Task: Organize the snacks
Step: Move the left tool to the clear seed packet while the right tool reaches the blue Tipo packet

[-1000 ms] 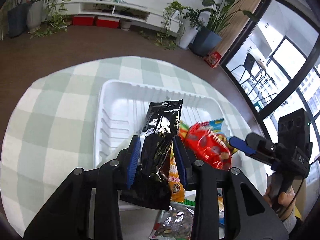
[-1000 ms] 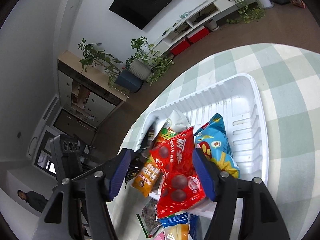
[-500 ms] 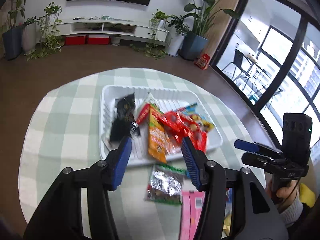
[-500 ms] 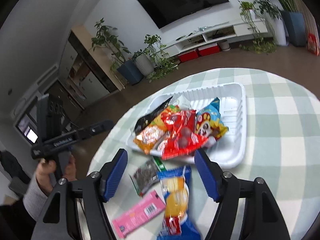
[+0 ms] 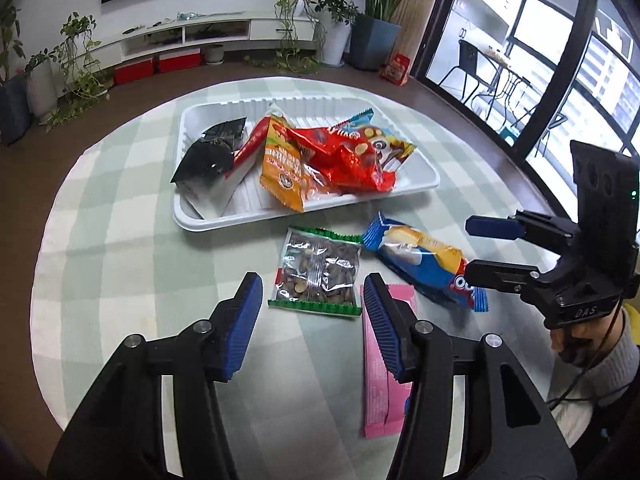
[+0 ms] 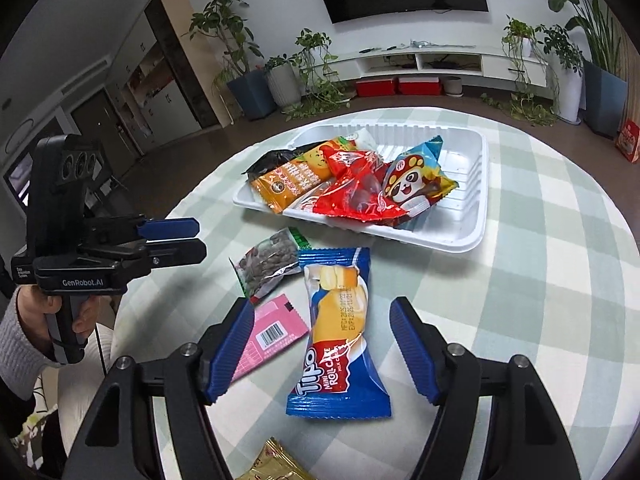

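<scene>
A white tray (image 5: 420,178) (image 6: 482,184) holds a black packet (image 5: 208,156), an orange packet (image 5: 280,168), a red packet (image 5: 340,156) and a blue panda packet (image 6: 412,184). On the checked cloth in front of it lie a seed packet (image 5: 318,270) (image 6: 268,262), a blue roll-cake packet (image 5: 420,256) (image 6: 340,320) and a pink packet (image 5: 380,392) (image 6: 268,336). My left gripper (image 5: 310,278) (image 6: 172,240) hangs open above the seed packet, holding nothing. Over the roll-cake packet my right gripper (image 6: 322,304) (image 5: 469,248) stands open and empty.
A gold packet (image 6: 276,464) peeks in at the near table edge. The round table's rim (image 5: 52,208) drops off to a brown floor. Potted plants (image 5: 376,20) and a low TV shelf (image 5: 208,36) stand far behind. A person's hand (image 6: 60,312) grips the left handle.
The left gripper let go of the black packet and the right let go of the red one, both now in the tray. Both grippers drew back toward me.
</scene>
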A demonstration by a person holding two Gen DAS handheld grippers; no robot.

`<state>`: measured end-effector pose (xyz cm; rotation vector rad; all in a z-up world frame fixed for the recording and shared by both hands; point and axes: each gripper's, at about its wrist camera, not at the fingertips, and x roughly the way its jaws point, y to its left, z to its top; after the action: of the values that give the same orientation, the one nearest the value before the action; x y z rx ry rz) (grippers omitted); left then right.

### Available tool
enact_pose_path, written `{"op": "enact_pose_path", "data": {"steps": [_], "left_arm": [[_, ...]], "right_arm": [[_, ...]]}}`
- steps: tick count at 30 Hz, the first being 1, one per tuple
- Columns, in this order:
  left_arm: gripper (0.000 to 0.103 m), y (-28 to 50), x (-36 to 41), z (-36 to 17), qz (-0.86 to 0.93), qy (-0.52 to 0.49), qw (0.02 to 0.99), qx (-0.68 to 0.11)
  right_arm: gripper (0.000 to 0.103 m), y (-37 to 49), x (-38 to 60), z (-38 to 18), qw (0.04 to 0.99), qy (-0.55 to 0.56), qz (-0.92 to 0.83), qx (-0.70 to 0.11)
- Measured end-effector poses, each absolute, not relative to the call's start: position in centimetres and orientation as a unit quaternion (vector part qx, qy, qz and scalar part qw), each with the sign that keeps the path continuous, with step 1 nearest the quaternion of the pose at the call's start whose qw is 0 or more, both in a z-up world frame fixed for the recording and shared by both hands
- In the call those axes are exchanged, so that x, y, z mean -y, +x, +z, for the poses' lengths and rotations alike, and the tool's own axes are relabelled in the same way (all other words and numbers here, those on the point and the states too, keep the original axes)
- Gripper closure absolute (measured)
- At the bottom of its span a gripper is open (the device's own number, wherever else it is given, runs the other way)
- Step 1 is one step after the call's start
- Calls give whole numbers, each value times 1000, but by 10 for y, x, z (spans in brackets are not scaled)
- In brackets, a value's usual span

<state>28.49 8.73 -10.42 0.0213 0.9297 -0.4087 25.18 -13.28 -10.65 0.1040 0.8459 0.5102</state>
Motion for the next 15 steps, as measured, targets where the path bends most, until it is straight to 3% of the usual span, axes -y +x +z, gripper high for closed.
{"op": "enact_pose_path", "data": {"steps": [15], "left_arm": [[52,302,-71,-125,-206,40,859,-468]], "right_arm": [[30,251,118,-118,873,5,241,-424]]}}
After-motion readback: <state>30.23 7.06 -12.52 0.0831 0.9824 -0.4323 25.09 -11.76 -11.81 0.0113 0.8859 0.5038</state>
